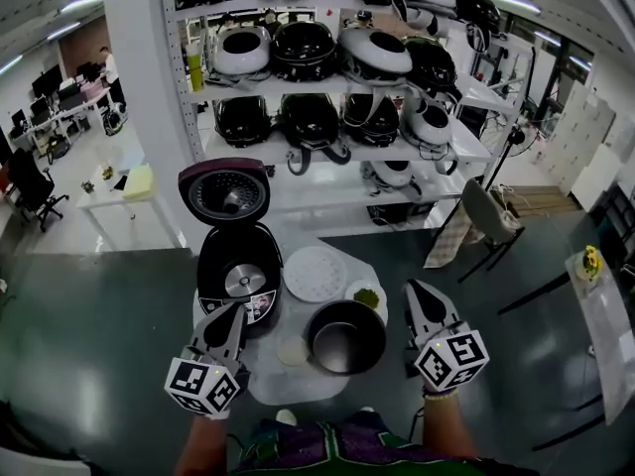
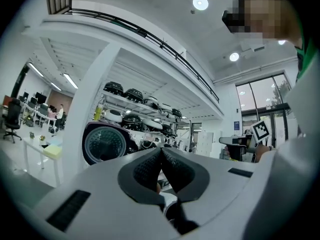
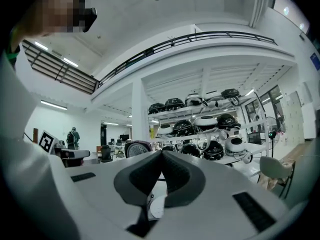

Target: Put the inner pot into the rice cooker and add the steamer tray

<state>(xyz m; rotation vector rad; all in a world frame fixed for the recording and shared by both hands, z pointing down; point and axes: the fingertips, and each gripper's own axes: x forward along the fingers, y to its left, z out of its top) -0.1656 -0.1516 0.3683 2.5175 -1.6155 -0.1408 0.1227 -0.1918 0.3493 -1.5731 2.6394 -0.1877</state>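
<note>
White shelving [image 1: 327, 97] packed with shelved cookers [image 1: 306, 48] in black and white backs a small round table [image 1: 273, 385] on a dark floor [image 1: 99, 345]. On the table the rice cooker [image 1: 236, 266] stands open with its lid [image 1: 225, 191] raised. The print on its front control panel [image 1: 256, 305] is too small to read. The inner pot [image 1: 347, 337] sits on the table just right of the cooker, and the white perforated steamer tray [image 1: 315, 273] lies flat behind it. A small bowl [image 1: 365, 296] of something green is beside both. The left gripper [image 1: 232, 313] and right gripper [image 1: 417, 291] flank the pot, each with its jaws pressed together on nothing. Only the head view shows the pot and the tray. The left gripper view catches the lid's underside and the other gripper's marker cube [image 2: 261, 130]. The right gripper view shows a distant person [image 3: 73, 136].
</note>
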